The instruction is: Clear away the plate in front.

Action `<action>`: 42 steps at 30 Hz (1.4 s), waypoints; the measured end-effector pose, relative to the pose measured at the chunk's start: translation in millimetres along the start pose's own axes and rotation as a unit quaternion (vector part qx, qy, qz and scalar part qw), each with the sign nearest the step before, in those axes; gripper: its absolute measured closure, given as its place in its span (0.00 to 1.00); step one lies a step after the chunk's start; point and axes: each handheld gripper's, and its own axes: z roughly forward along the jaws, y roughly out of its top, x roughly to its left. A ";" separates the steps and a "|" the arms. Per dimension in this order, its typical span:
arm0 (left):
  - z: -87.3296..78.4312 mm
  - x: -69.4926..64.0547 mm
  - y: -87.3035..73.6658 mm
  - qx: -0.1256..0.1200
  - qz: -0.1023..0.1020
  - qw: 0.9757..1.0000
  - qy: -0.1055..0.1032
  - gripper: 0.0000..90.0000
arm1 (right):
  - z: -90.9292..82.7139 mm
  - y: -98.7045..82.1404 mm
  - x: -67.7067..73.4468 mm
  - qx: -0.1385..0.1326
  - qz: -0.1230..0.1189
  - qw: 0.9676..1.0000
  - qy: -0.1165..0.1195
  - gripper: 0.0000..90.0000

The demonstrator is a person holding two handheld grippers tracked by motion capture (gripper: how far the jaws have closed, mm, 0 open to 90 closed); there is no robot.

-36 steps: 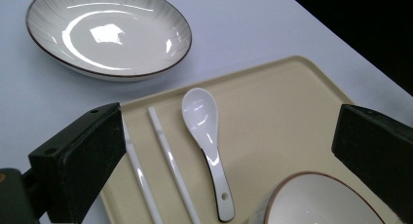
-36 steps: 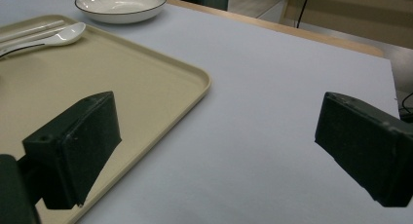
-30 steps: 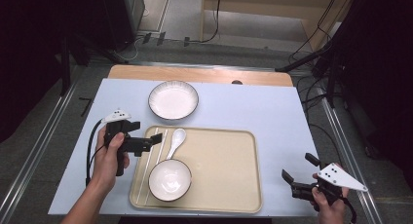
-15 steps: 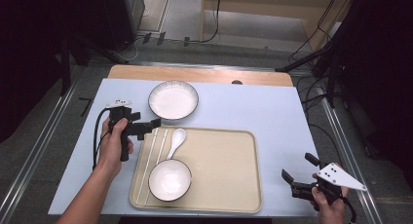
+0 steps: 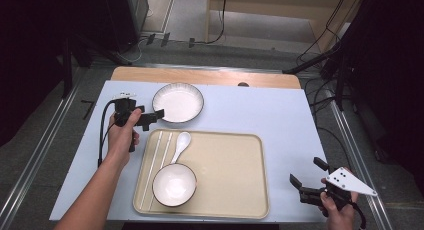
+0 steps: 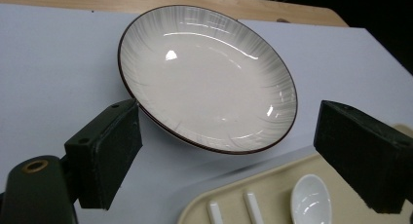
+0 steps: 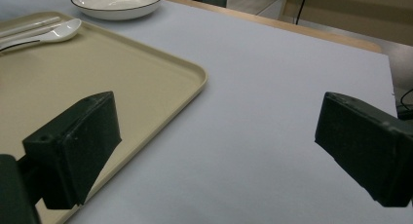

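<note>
- The beige tray (image 5: 230,175) is the landmark; it holds a small bowl (image 5: 174,184), a white spoon (image 5: 180,145) and chopsticks (image 5: 155,162).
- A white plate (image 5: 178,102) sits just beyond the tray's far left corner.
- Left gripper (image 5: 150,118), jaws spread wide, hovers beside the plate's near-left rim.
- Right gripper (image 5: 306,182), jaws gaping and empty, sits off the tray's near right corner.

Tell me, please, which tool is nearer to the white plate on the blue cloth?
The left. The left tool hangs open right at the white plate, by its near-left rim. The right tool sits open far off, at the table's near-right corner beyond the tray.
</note>
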 end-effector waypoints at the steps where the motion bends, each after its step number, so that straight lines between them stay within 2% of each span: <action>1: 2.8 0.4 0.8 0.003 0.003 1.000 0.004 0.11 | 0.0 0.0 0.0 0.000 0.000 1.000 0.000 0.03; 3: 7.2 1.4 2.5 0.006 0.003 1.000 0.006 0.13 | 0.2 -0.2 0.0 0.001 0.001 1.000 0.000 0.03; 5: 12.0 1.6 4.5 0.012 0.009 1.000 0.020 0.14 | 0.2 -0.4 -0.4 0.002 -0.001 1.000 -0.001 0.03; 8: 20.5 5.0 8.0 0.028 0.001 0.999 0.030 0.16 | 0.3 -0.4 -0.2 0.002 -0.001 1.000 -0.001 0.03; 13: 34.5 13.5 13.1 0.040 -0.023 0.998 0.052 0.24 | 0.7 -0.4 0.0 0.003 -0.001 1.000 0.000 0.03; 20: 51.0 23.7 18.3 0.064 -0.059 0.994 0.066 0.32 | 0.6 -1.2 -1.2 0.003 0.002 1.000 0.000 0.03; 25: 59.4 33.1 19.3 0.069 -0.090 0.992 0.065 0.41 | 0.2 -1.7 -2.3 0.002 0.004 1.000 -0.002 0.03; 32: 68.0 42.7 21.5 0.083 -0.128 0.986 0.067 0.51 | -0.1 -2.2 -3.5 0.002 0.005 1.000 -0.003 0.03; 36: 71.7 47.2 22.5 0.086 -0.161 0.982 0.046 0.60 | -0.7 -2.7 -4.8 0.002 0.006 1.000 -0.003 0.03; 37: 72.8 49.1 22.1 0.084 -0.178 0.980 0.031 0.63 | -0.9 -2.7 -4.7 0.003 0.007 1.000 -0.004 0.03; 38: 74.4 50.8 21.4 0.084 -0.189 0.978 0.026 0.64 | -1.0 -2.8 -4.8 0.003 0.007 1.000 -0.004 0.03; 40: 77.2 52.5 19.9 0.091 -0.196 0.976 0.028 0.67 | -1.0 -3.0 -4.9 0.004 0.007 1.000 -0.005 0.03; 42: 78.8 53.3 19.2 0.088 -0.201 0.975 0.026 0.70 | -1.1 -3.2 -5.0 0.004 0.008 1.000 -0.005 0.03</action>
